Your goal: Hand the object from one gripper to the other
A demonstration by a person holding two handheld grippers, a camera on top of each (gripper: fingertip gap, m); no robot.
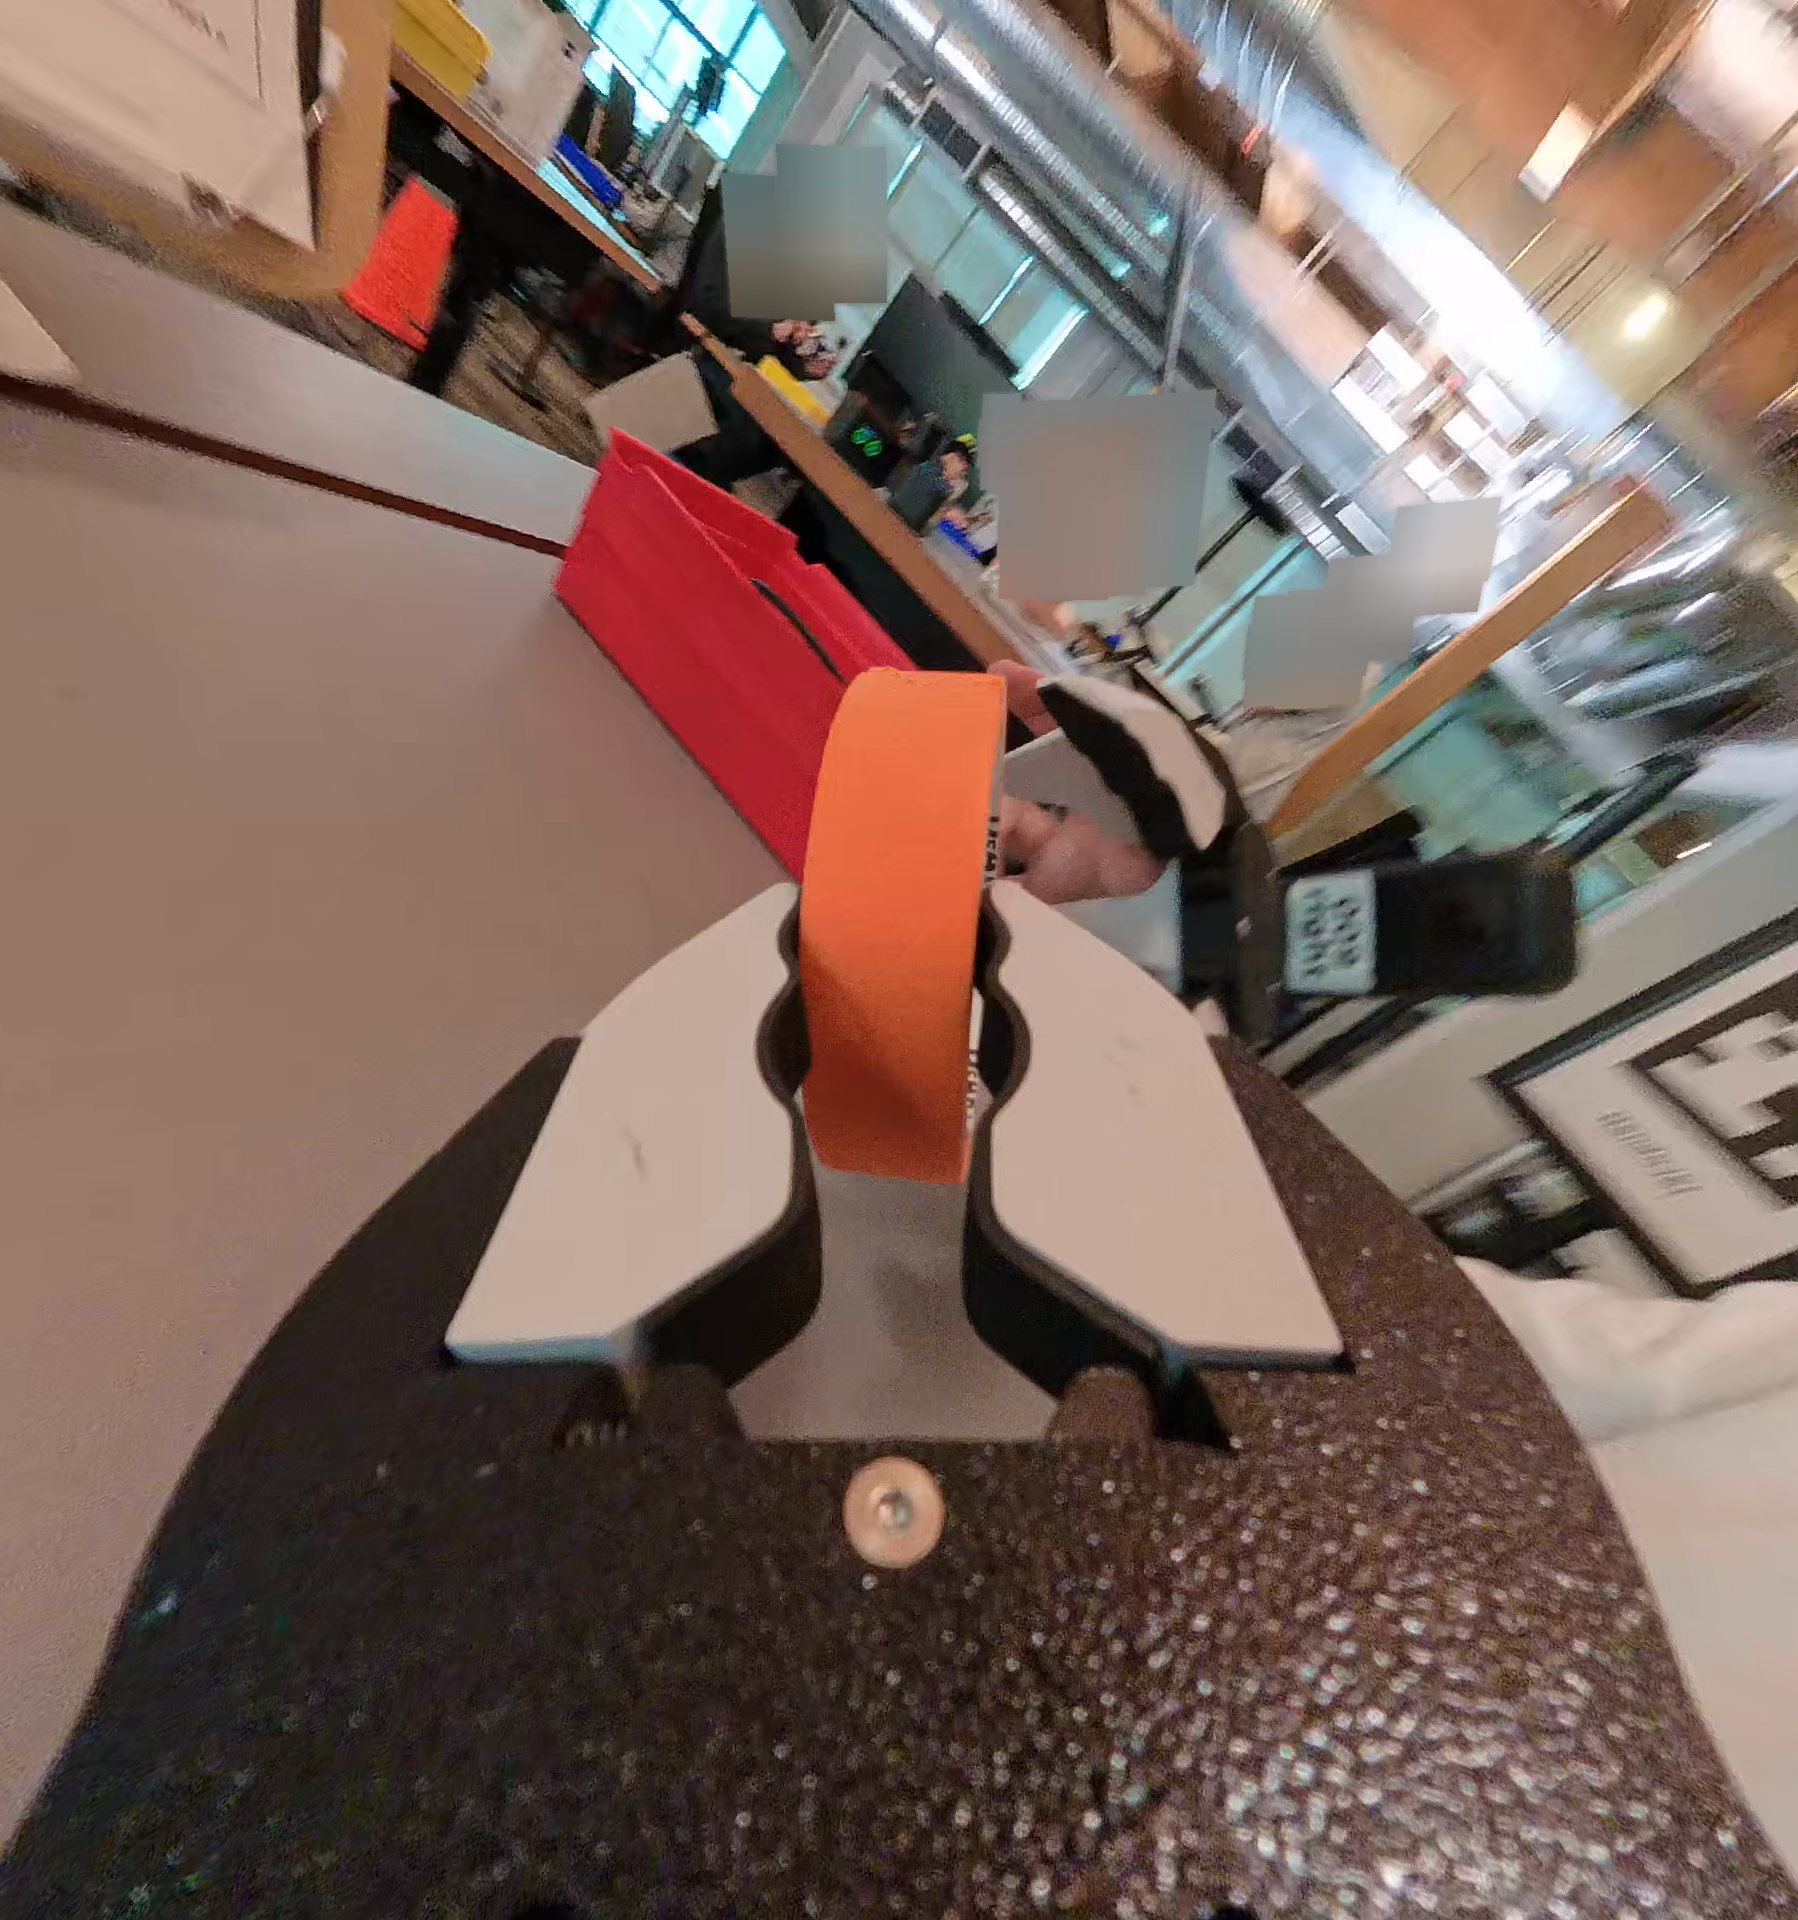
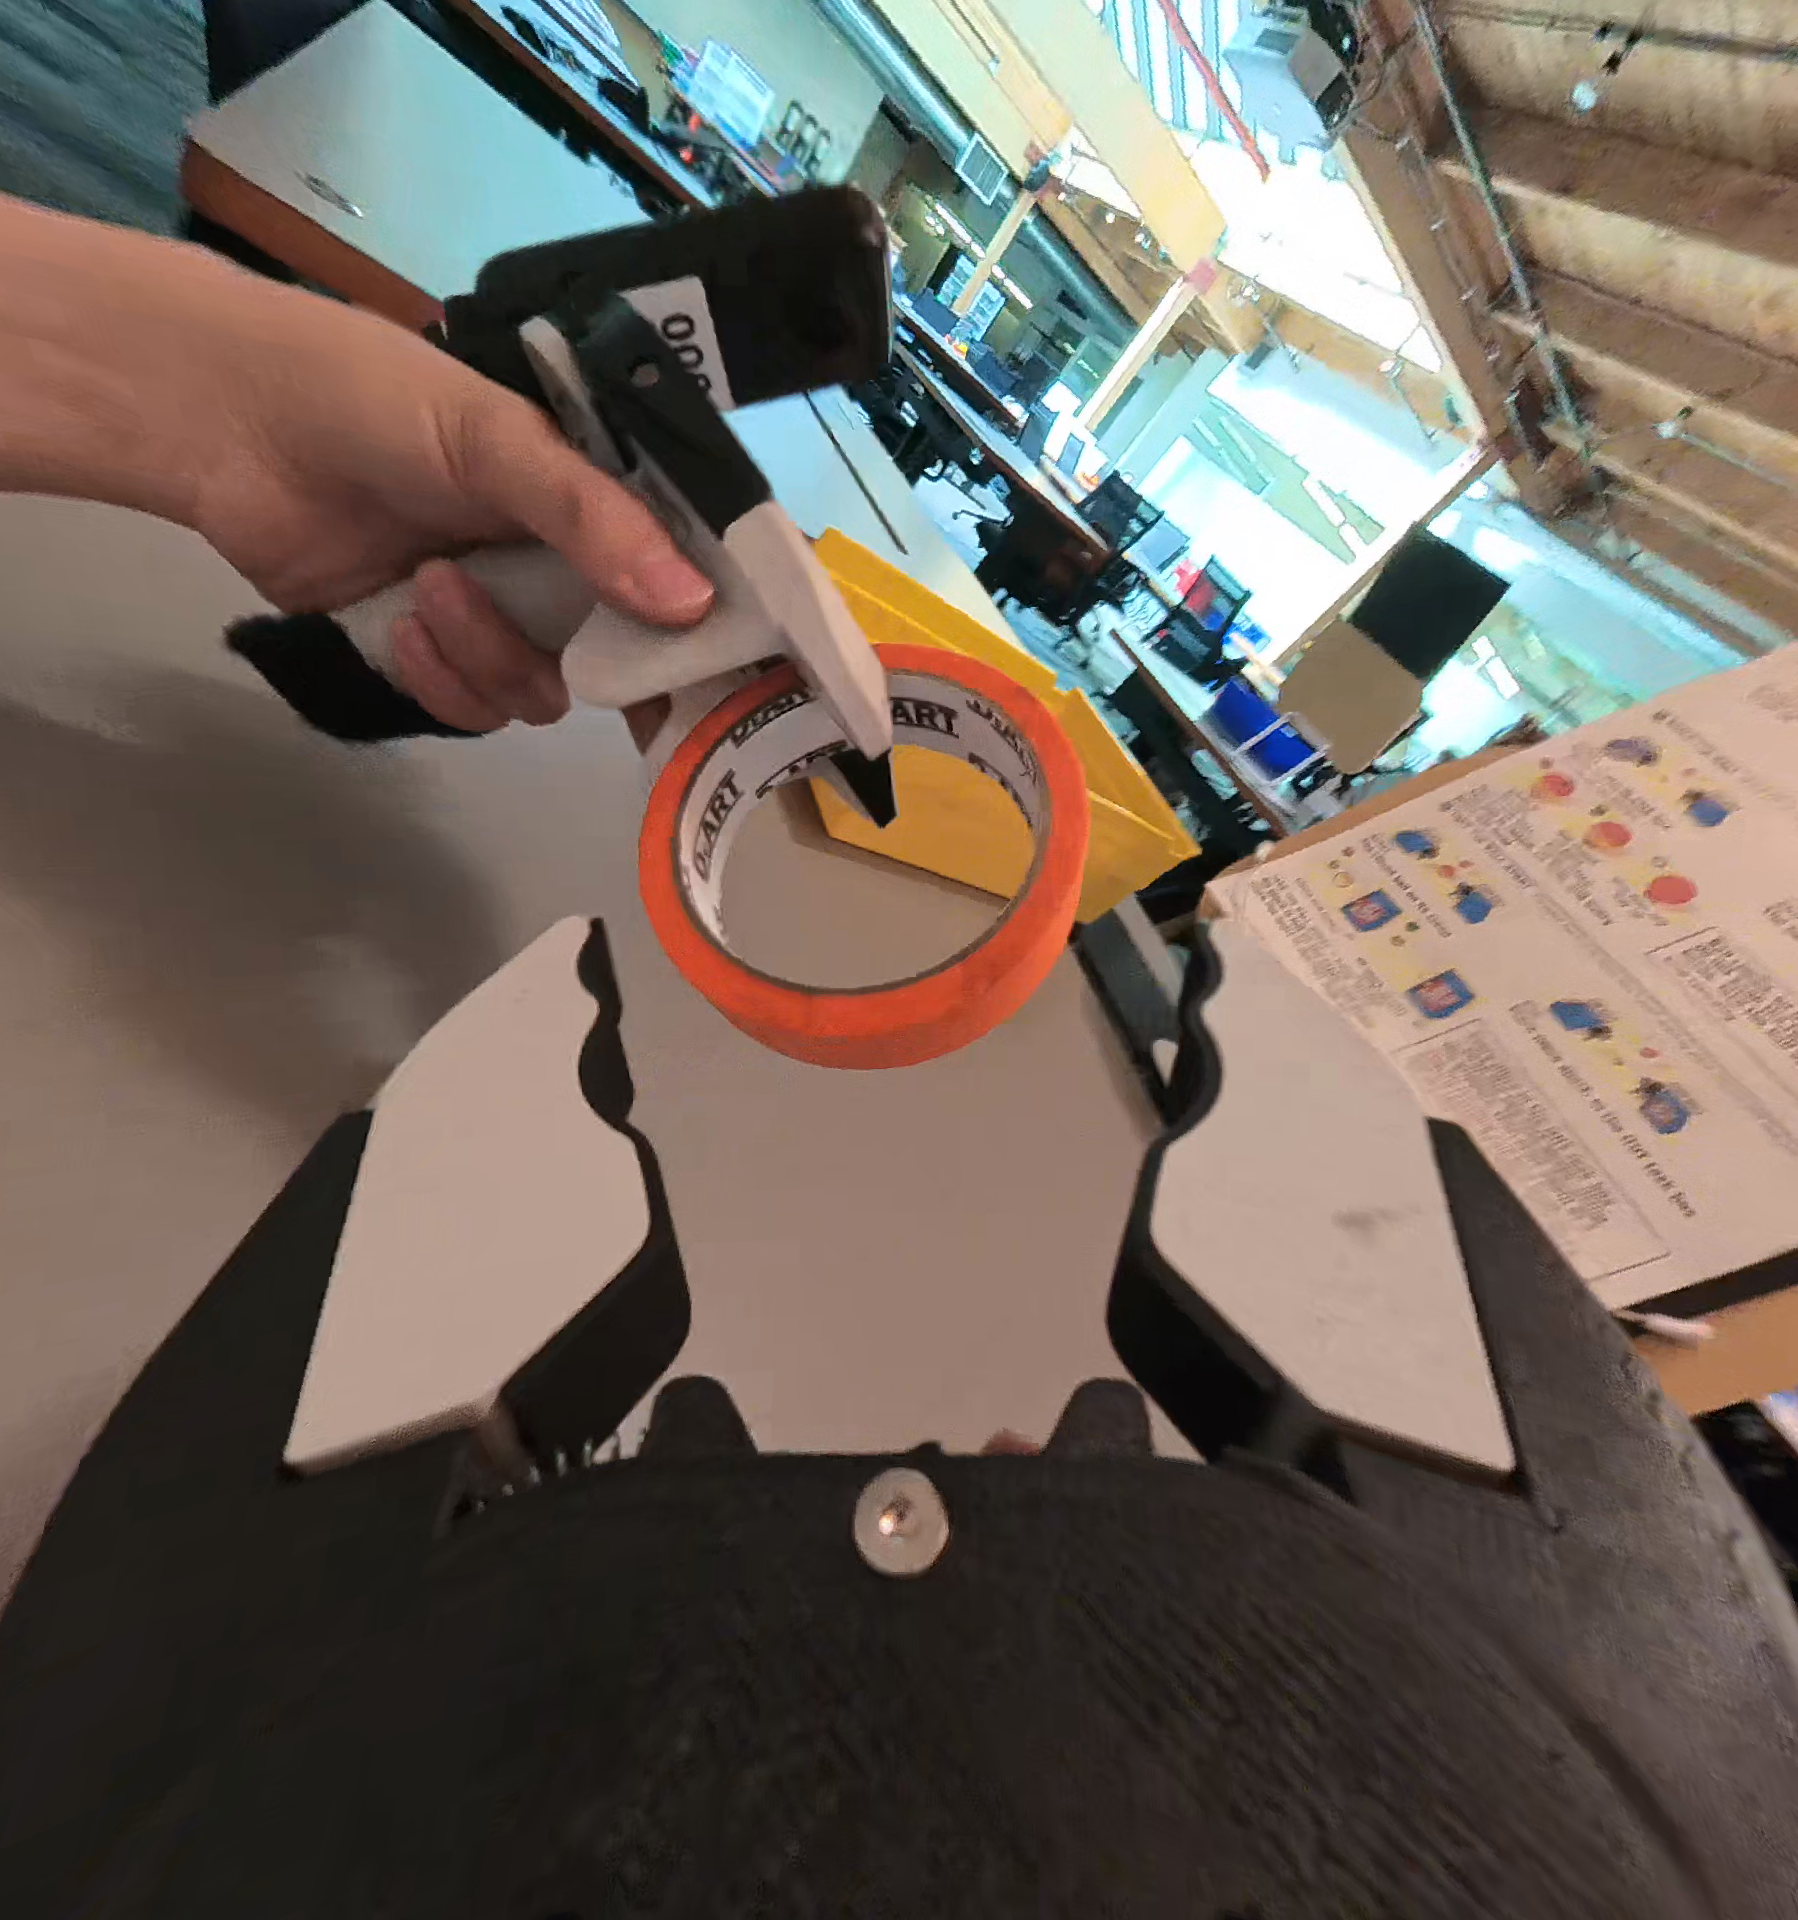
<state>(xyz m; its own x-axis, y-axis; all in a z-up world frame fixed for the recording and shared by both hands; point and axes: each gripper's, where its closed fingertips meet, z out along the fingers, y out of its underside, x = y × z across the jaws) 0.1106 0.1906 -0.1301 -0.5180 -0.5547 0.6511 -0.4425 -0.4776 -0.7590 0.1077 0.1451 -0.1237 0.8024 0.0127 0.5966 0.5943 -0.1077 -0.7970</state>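
Observation:
An orange roll of tape (image 1: 900, 914) stands on edge between the fingers of my left gripper (image 1: 890, 935), which is shut on its band. In the right wrist view the same roll (image 2: 864, 997) hangs in the air from the left gripper (image 2: 822, 727), one finger passing through its hole. My right gripper (image 2: 900, 966) is open and empty, its jaws wide apart just below and in front of the roll, not touching it. The right gripper also shows in the left wrist view (image 1: 1165, 790), held by a hand beyond the roll.
A pale table (image 1: 251, 831) lies under both grippers. A red bin (image 1: 708, 634) stands at its far edge. A yellow bin (image 2: 988, 821) sits behind the roll. A printed sheet on cardboard (image 2: 1560, 966) lies to the right. A black-and-white marker board (image 1: 1705, 1122) is at the right.

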